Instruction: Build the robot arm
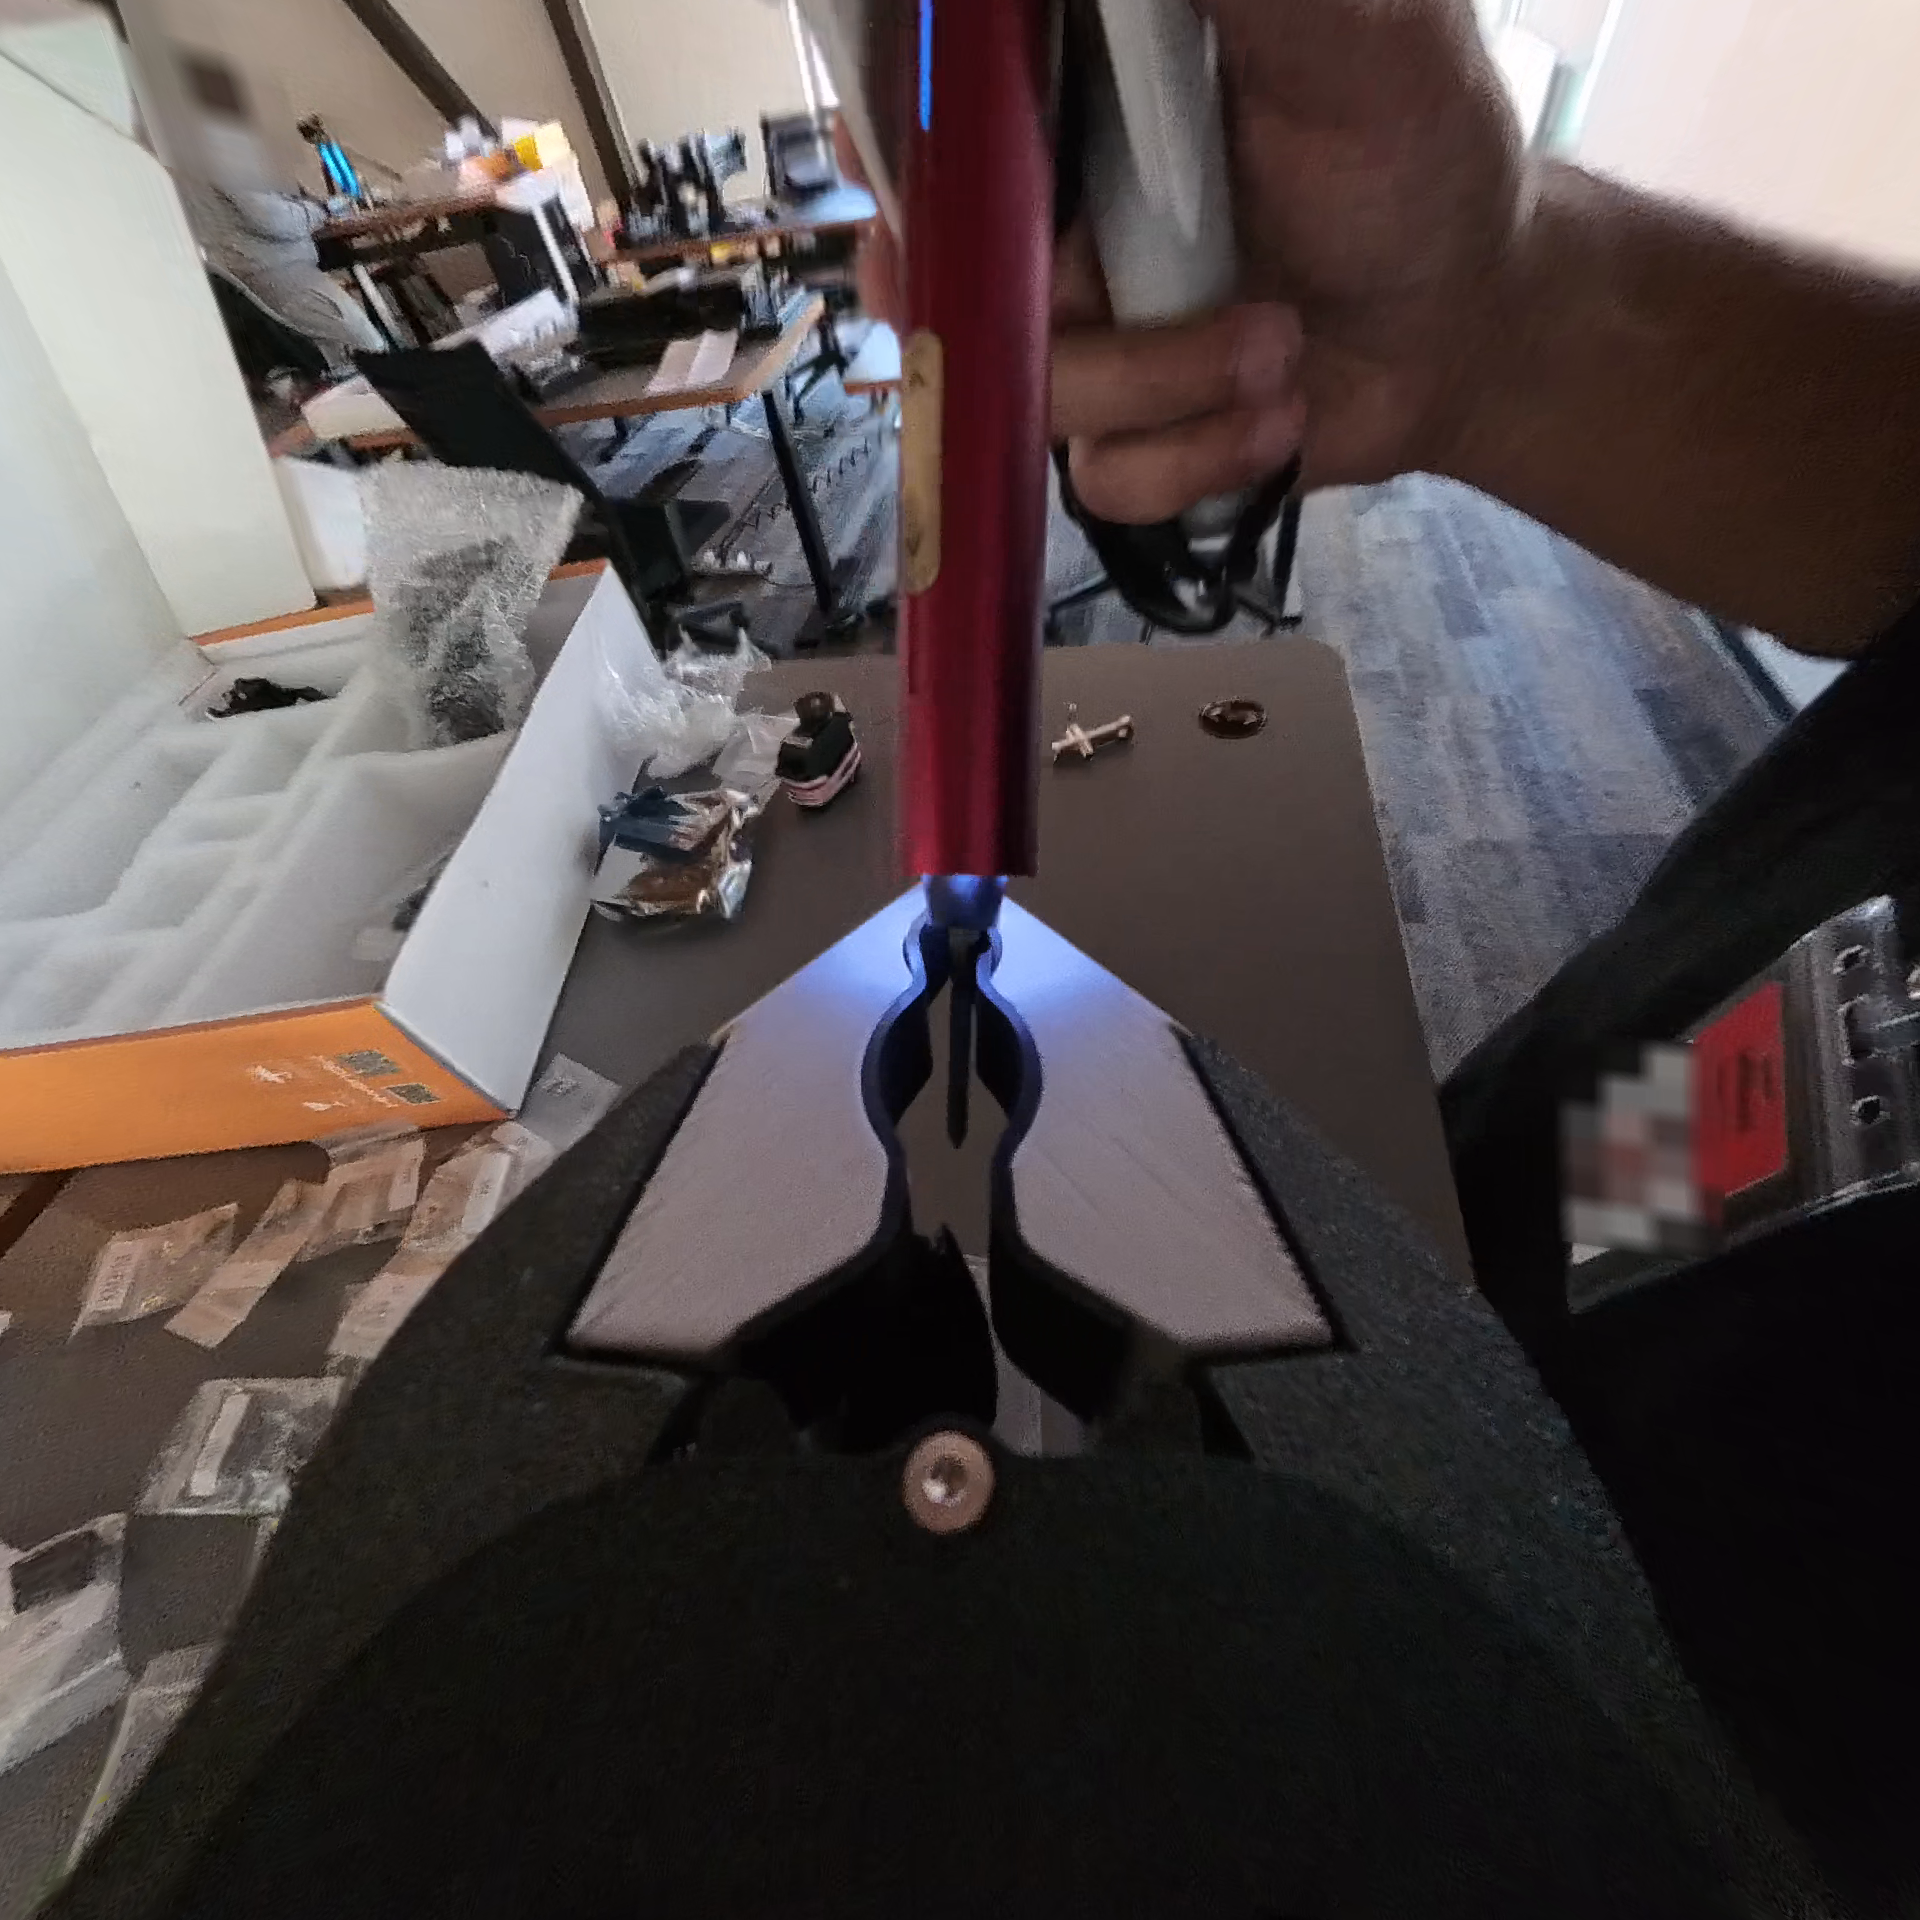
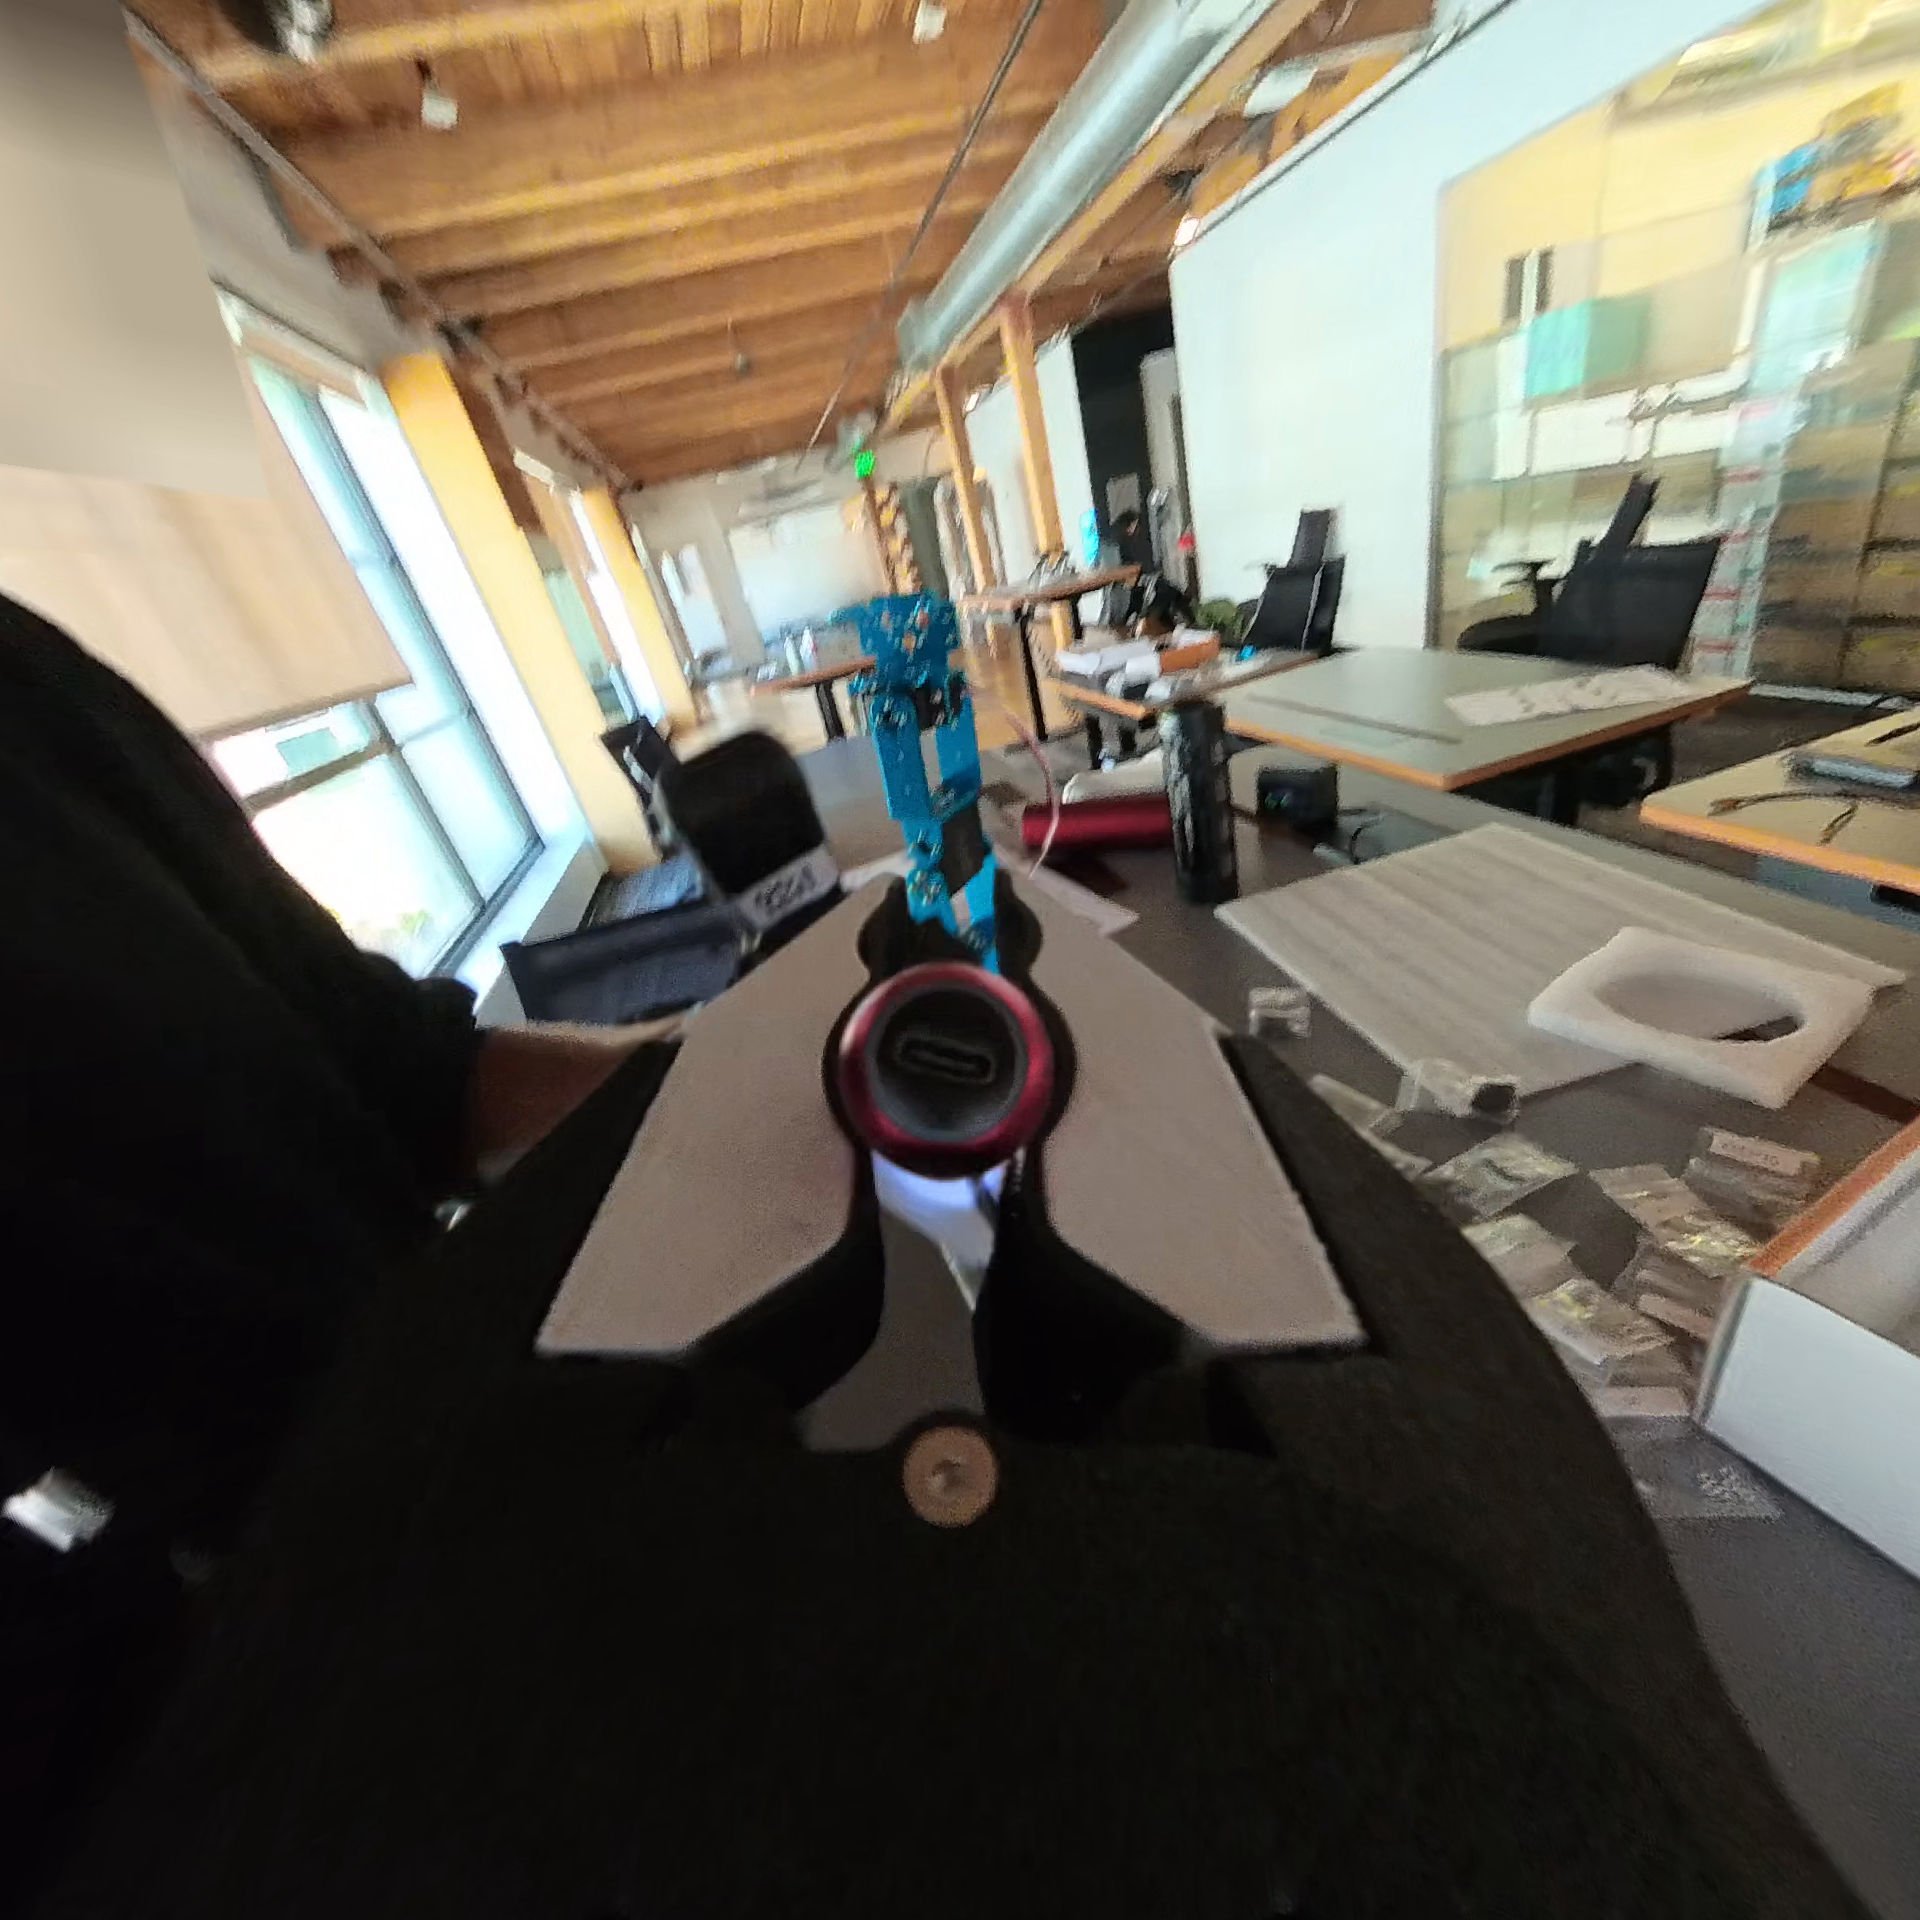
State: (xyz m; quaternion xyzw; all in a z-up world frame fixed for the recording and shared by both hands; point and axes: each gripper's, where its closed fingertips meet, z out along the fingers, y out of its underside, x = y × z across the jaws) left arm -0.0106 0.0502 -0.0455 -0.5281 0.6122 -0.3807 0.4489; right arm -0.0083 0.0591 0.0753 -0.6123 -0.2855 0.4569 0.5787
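A red electric screwdriver (image 1: 971,520) hangs upright over the dark table (image 1: 1195,883), its tip light on. Its thin bit (image 1: 958,1049) lies in the notched gap of my left gripper (image 1: 954,935), whose fingers are closed about it. A person's hand (image 1: 1351,260) holds a silver handle beside the screwdriver. In the right wrist view my right gripper (image 2: 951,925) is shut on the same screwdriver, and its red end cap (image 2: 945,1070) with a port faces the camera. A blue metal robot arm (image 2: 925,748) stands beyond the right fingertips.
An orange-and-white box with white foam (image 1: 208,883) lies left. Foil packets (image 1: 675,862), a small black servo (image 1: 821,753) and a metal piece (image 1: 1086,738) lie on the table. In the right view are a foam sheet (image 2: 1455,914), a black bottle (image 2: 1200,800) and small packets (image 2: 1610,1226). One gripper's finger ends stand about 12 cm off the other's.
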